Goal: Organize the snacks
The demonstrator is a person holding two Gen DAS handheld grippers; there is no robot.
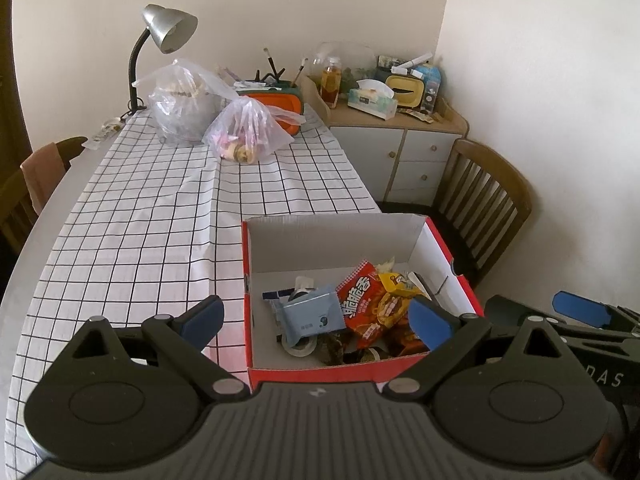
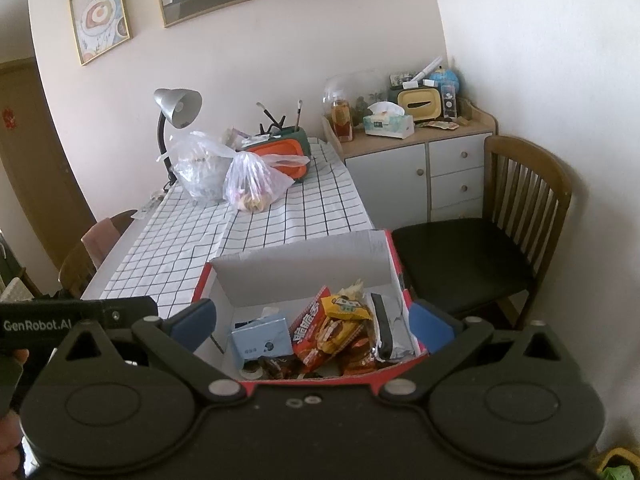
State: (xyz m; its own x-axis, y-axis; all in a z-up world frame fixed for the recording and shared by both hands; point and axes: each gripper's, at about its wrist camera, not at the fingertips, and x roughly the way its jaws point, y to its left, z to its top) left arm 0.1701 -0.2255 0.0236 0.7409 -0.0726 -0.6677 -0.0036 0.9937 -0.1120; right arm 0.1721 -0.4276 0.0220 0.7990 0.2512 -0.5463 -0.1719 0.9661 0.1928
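Both the left gripper (image 1: pixel 316 318) and right gripper (image 2: pixel 314 326) hover with fingers wide, empty, above the red box (image 1: pixel 460 276) of snack packets (image 1: pixel 362 304) on the bench (image 1: pixel 140 220).

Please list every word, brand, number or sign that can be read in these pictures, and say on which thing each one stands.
"GenRobot.AI": on the side of the left gripper, seen in the right wrist view.
"DAS": end of a cut-off word on the right gripper, at the edge of the left wrist view.
"脆脆香": large white characters on the red snack packet in the red box.
Tissue box, blue packet, yellow packet: print too small to read.
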